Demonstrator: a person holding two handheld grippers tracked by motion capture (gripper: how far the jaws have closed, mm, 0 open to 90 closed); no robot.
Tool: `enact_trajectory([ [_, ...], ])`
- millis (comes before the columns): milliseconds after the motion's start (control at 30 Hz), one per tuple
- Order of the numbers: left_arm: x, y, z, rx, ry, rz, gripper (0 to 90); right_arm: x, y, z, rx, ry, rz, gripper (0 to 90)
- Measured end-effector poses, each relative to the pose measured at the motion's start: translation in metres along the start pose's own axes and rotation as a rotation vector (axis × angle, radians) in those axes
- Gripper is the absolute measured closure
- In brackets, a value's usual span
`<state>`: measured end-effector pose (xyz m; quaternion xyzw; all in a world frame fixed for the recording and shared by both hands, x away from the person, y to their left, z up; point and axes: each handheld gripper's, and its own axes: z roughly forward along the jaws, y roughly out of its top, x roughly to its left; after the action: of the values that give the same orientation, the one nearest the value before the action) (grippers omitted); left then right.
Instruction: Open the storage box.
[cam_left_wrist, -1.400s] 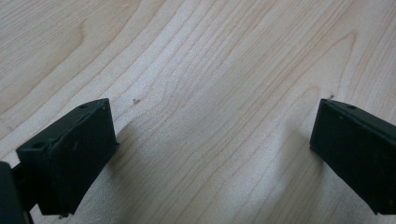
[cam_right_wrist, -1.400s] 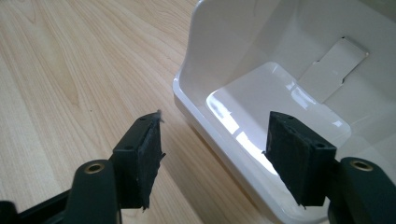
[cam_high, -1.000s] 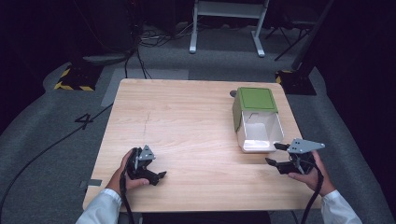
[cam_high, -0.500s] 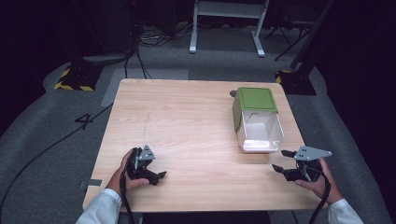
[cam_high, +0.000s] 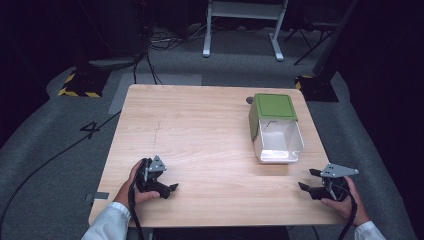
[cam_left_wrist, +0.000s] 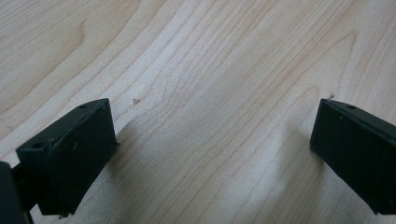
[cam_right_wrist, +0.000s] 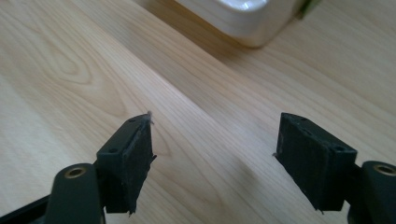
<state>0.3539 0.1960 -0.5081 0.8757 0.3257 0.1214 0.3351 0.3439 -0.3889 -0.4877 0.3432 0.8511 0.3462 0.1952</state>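
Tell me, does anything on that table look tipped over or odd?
Yes: the white bin with the green lid lies on its side, its open mouth facing the person. Nothing has spilled, and nothing looks broken.

Bare tabletop (cam_high: 200, 135) at left, white bin (cam_high: 276, 137) blocking right

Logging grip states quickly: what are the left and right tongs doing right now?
Left tongs: open, nothing between them, over bare table.
Right tongs: open and empty, jaws have just been opening, near the white bin.
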Motion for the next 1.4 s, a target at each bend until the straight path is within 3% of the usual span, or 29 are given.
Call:
enact_trajectory([
  [133, 0.0, 0.0, 0.0, 0.0, 0.0, 0.0, 0.5, -0.006, -0.011, 0.006, 0.007, -0.017, 0.05, 24.5],
  [233, 0.0, 0.0, 0.0, 0.0, 0.0, 0.0, 0.5, -0.011, -0.019, 0.008, -0.02, -0.005, 0.111, 23.2],
  [400, 0.0, 0.0, 0.0, 0.0, 0.0, 0.001, 0.4, -0.015, -0.022, 0.007, -0.038, -0.012, 0.148, 23.7],
  [1400, 0.0, -0.001, -0.001, -0.001, 0.001, 0.005, 0.5, -0.014, -0.022, 0.008, -0.032, -0.032, 0.144, 22.5],
])
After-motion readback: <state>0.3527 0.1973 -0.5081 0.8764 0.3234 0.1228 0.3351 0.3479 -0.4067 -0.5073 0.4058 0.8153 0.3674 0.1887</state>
